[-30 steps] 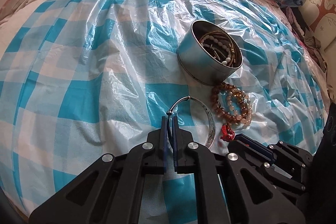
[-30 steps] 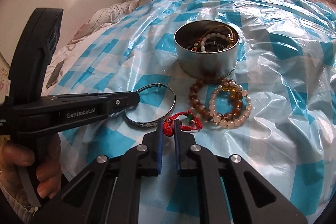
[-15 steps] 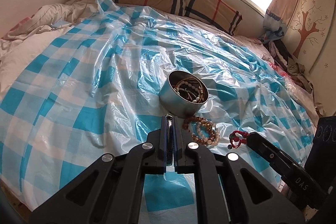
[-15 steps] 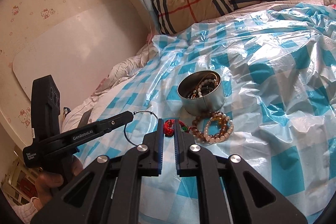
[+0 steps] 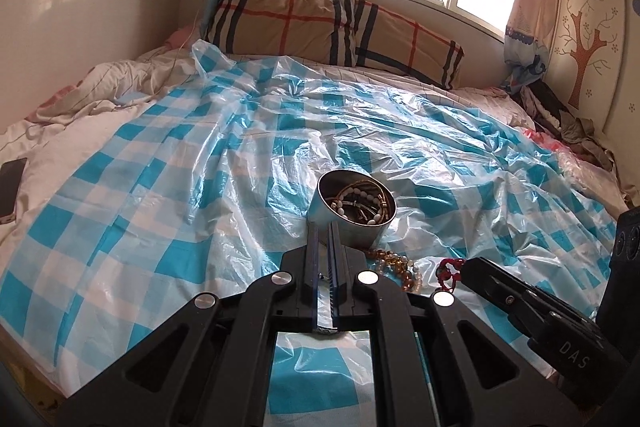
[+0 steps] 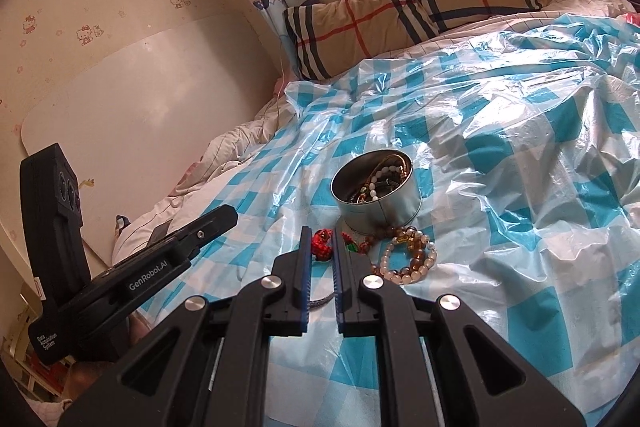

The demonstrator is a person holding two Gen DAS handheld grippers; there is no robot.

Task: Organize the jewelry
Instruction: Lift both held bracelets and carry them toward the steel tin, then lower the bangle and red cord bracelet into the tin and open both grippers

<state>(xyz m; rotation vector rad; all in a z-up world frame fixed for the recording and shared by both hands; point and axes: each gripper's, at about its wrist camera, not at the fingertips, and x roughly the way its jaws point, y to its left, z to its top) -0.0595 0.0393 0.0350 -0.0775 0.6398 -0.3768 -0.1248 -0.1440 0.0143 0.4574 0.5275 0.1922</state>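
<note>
Jewelry half sorted: the tin, mid-frame on the bed, holds some, and slippery bead bracelets lie just below it. The left hand-held gripper, level and aimed at the tin, pinches the light, stiff bangle by its band. The right hand-held gripper frames the limp red cord bracelet; gripped or not, can't tell.

One round metal tin sits on one blue-and-white checked plastic sheet, with several bracelets inside, too tangled to count. Two beaded bracelets lie beside the tin, along with one red cord bracelet. One plaid pillow, one phone, two handheld grippers.
</note>
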